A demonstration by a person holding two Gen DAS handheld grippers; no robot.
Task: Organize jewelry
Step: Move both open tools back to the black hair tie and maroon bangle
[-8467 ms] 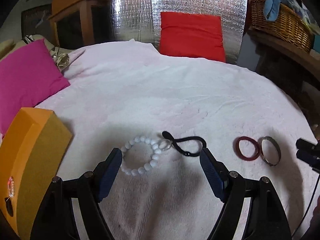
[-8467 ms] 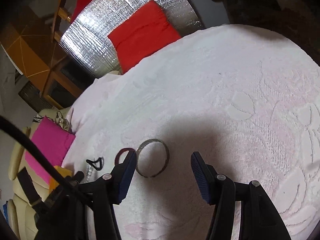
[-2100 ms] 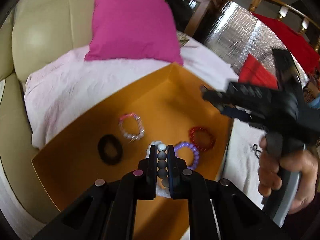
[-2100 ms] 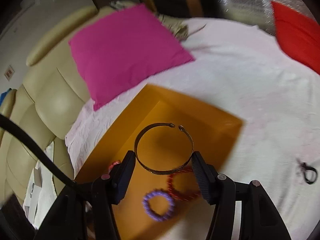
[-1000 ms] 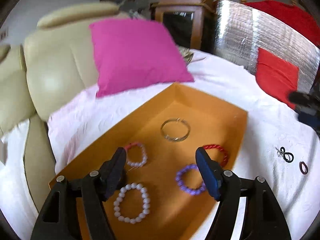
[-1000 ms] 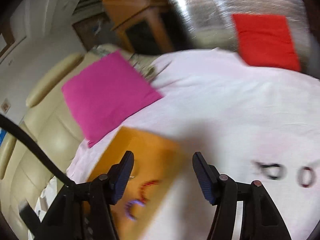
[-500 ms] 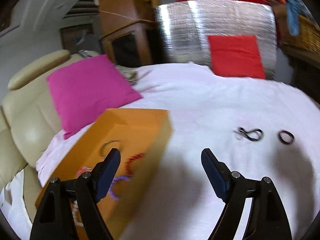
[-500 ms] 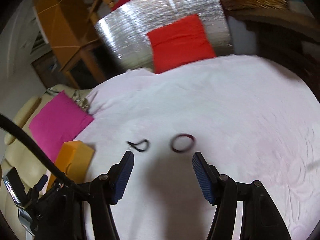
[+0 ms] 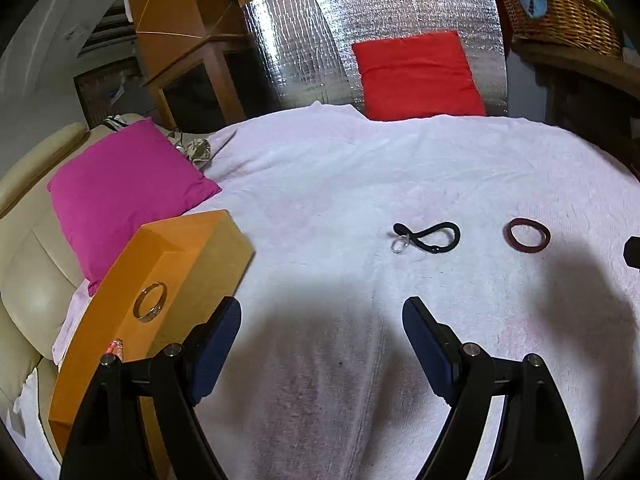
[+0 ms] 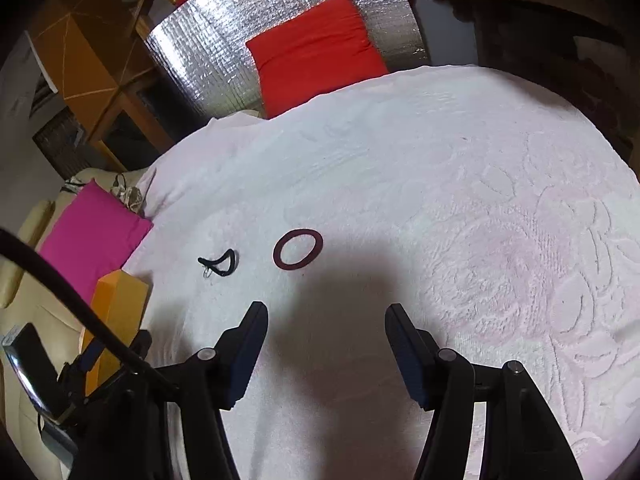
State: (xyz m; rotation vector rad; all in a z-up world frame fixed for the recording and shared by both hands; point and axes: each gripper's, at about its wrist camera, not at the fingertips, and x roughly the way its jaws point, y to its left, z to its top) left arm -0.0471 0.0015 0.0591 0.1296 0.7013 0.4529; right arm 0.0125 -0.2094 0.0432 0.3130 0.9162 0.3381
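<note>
A dark red bangle (image 9: 528,235) and a black cord loop (image 9: 436,236) with a small clear ring (image 9: 400,244) lie on the white-pink bedspread (image 9: 360,168). The orange box (image 9: 132,320) stands at the left, with a metal bangle (image 9: 150,307) inside and a pink bead bracelet (image 9: 115,346) at its near edge. My left gripper (image 9: 322,344) is open and empty, short of the cord loop. My right gripper (image 10: 326,342) is open and empty, just short of the dark red bangle (image 10: 298,249); the cord loop (image 10: 222,262) and the box (image 10: 116,304) show to its left.
A magenta pillow (image 9: 120,188) lies behind the box on a cream sofa (image 9: 24,248). A red pillow (image 9: 418,76) leans on a silver foil panel (image 9: 360,32) at the back. A wicker basket (image 9: 560,16) sits on a shelf at the right.
Both grippers released their jewelry into the orange box, opened, and swung right from the box to above the bedspread. They now face the cord loop and the dark red bangle.
</note>
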